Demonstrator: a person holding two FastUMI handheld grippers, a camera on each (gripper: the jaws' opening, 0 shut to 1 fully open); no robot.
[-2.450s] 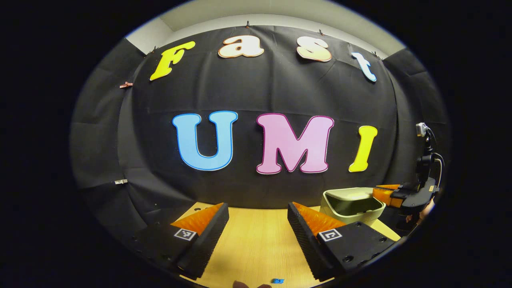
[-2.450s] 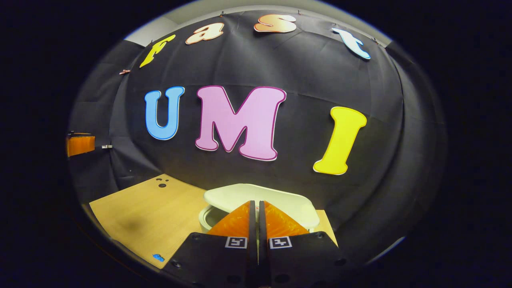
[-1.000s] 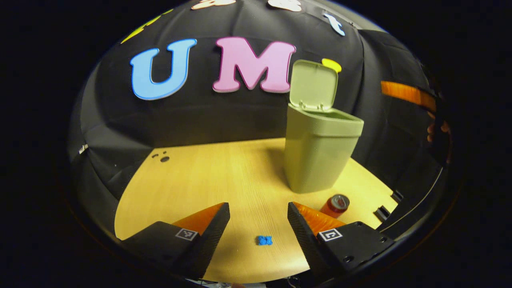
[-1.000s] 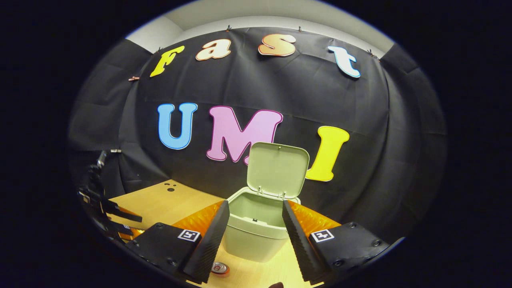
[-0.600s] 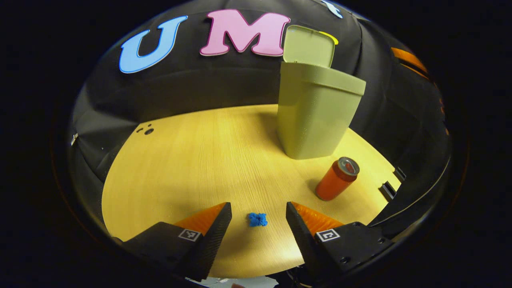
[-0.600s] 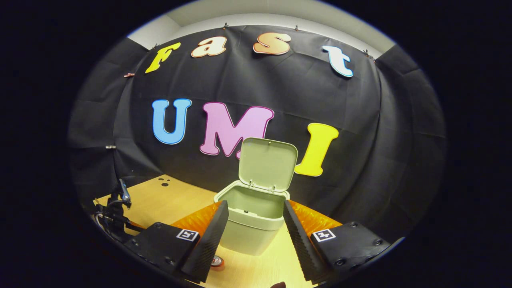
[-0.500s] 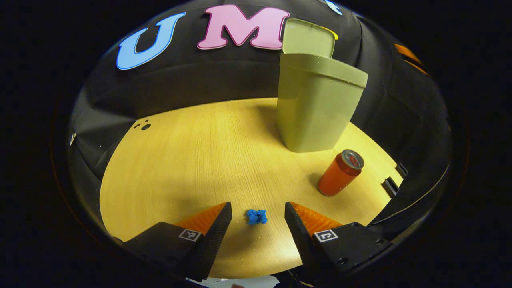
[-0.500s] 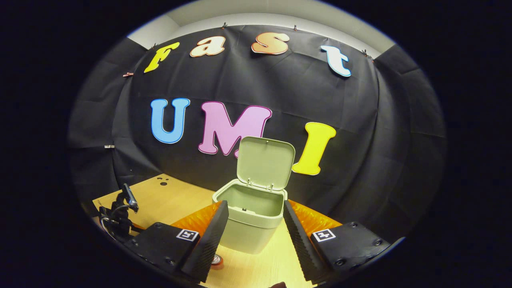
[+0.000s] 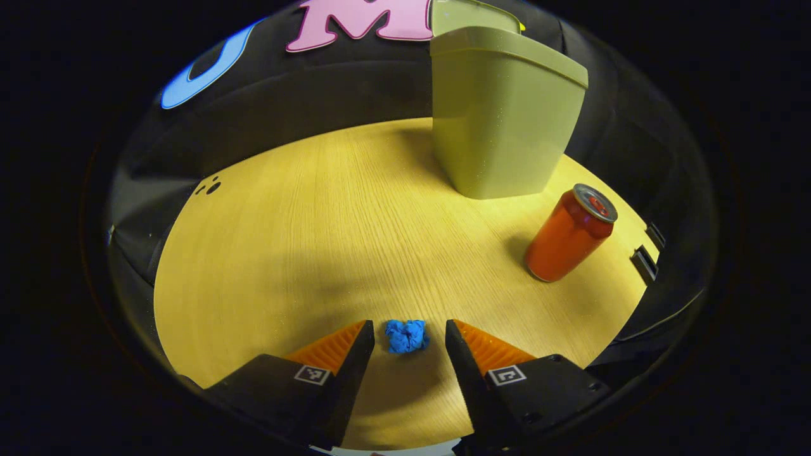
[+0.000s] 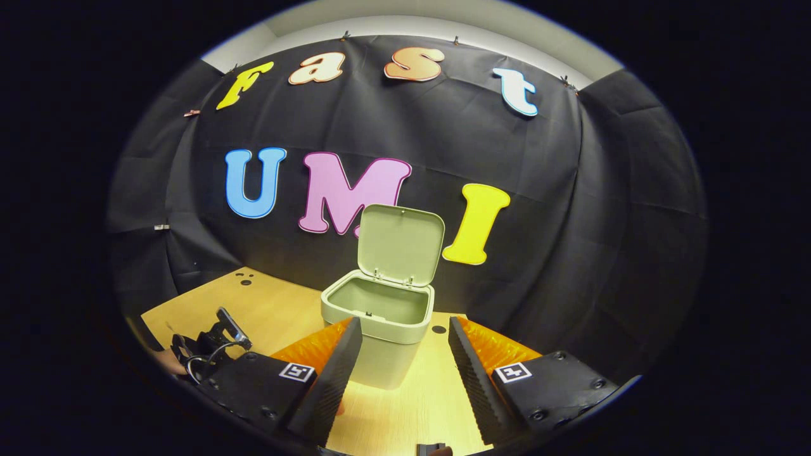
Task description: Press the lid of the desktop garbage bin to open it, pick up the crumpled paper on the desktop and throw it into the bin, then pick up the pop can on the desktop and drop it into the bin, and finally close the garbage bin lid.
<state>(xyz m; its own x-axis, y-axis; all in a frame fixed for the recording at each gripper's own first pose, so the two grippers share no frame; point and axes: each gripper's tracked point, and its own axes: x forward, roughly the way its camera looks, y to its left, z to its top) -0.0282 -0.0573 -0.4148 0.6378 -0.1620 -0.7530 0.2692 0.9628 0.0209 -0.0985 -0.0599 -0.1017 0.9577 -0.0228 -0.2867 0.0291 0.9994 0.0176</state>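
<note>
Between the spread fingers of the left gripper point(image 9: 408, 339), low over the wooden desktop point(image 9: 317, 221), lies the crumpled paper point(image 9: 407, 335) — small, blue, touched by neither finger. Farther right stands the pop can point(image 9: 570, 232), upright, near the garbage bin point(image 9: 504, 114). Over at the right gripper point(image 10: 405, 339) the fingers are also apart — they frame the bin with its lid point(image 10: 400, 244) raised.
</note>
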